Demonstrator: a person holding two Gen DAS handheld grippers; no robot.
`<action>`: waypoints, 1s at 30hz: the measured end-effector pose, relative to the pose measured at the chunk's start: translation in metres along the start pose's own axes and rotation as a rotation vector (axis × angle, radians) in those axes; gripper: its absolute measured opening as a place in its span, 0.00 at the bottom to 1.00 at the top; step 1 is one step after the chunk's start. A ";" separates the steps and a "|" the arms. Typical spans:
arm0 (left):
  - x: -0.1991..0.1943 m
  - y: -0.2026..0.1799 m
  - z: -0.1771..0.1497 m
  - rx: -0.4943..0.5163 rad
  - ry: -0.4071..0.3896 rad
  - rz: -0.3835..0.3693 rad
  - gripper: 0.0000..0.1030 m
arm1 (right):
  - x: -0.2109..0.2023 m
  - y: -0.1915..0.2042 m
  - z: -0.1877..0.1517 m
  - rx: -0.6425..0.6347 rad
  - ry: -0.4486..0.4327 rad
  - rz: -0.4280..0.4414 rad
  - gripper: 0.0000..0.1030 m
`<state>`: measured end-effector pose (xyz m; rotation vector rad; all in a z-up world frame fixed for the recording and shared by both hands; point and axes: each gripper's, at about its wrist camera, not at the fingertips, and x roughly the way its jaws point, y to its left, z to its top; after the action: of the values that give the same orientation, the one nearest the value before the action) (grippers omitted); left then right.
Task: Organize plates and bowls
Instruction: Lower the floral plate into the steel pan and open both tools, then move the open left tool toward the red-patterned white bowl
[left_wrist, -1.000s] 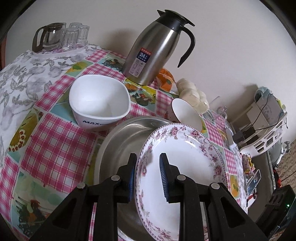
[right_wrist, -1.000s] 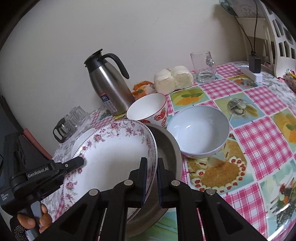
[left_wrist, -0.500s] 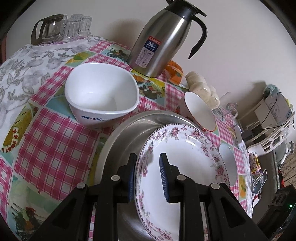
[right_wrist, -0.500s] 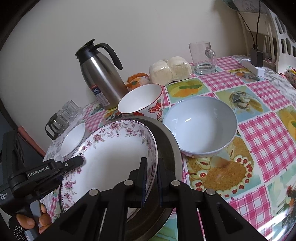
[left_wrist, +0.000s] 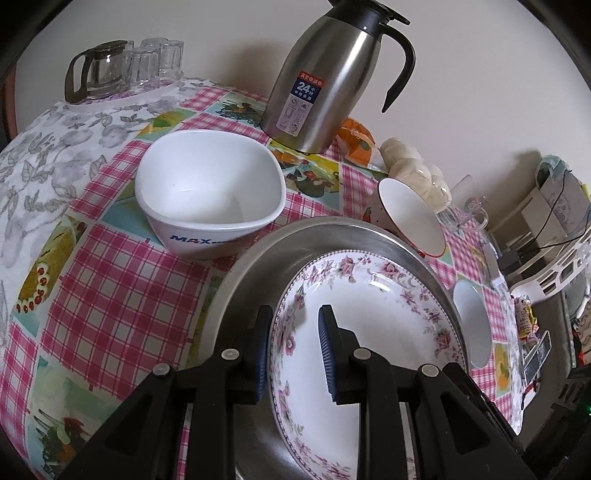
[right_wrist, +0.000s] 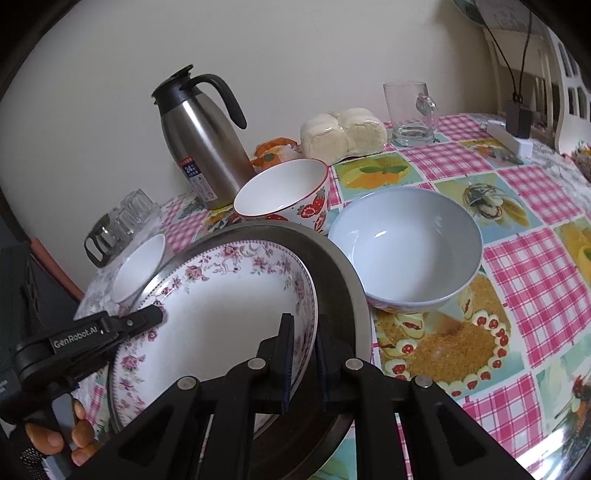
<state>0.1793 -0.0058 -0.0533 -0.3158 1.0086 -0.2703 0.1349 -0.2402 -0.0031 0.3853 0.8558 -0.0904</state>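
A white plate with a pink floral rim (left_wrist: 369, 332) (right_wrist: 221, 314) lies tilted inside a wide steel pan (left_wrist: 258, 277) (right_wrist: 332, 266). My left gripper (left_wrist: 295, 312) is shut on the plate's near rim, and its tip also shows in the right wrist view (right_wrist: 147, 319). My right gripper (right_wrist: 303, 321) holds the opposite rim; its jaws are just starting to open, with the rim still between the pads. Around the pan stand a square white bowl (left_wrist: 210, 199) (right_wrist: 138, 269), a strawberry-patterned bowl (left_wrist: 410, 218) (right_wrist: 284, 192) and a pale blue bowl (right_wrist: 406, 251) (left_wrist: 472, 325).
A steel thermos jug (left_wrist: 328, 81) (right_wrist: 203, 147) stands behind the bowls by the wall. A glass pitcher with tumblers (left_wrist: 110, 70) sits far left. Wrapped buns (right_wrist: 343, 129), a glass mug (right_wrist: 410, 110) and a power strip (right_wrist: 509, 140) are at the back right. A hand (right_wrist: 48, 439) grips the left tool.
The floral plate has sunk a little lower and flatter into the steel pan, carried by both grippers. The right pads stand very slightly further apart.
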 end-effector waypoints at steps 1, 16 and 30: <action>0.000 0.000 0.000 0.003 0.000 0.005 0.24 | 0.000 0.001 0.000 -0.010 -0.001 -0.008 0.14; -0.006 -0.010 0.002 0.043 -0.008 0.033 0.49 | -0.005 0.004 0.001 -0.055 -0.022 -0.031 0.26; -0.030 -0.024 0.009 0.124 -0.045 0.160 0.78 | -0.029 0.012 0.010 -0.110 -0.086 -0.076 0.69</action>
<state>0.1701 -0.0155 -0.0162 -0.1278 0.9621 -0.1788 0.1263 -0.2347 0.0283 0.2443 0.7864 -0.1288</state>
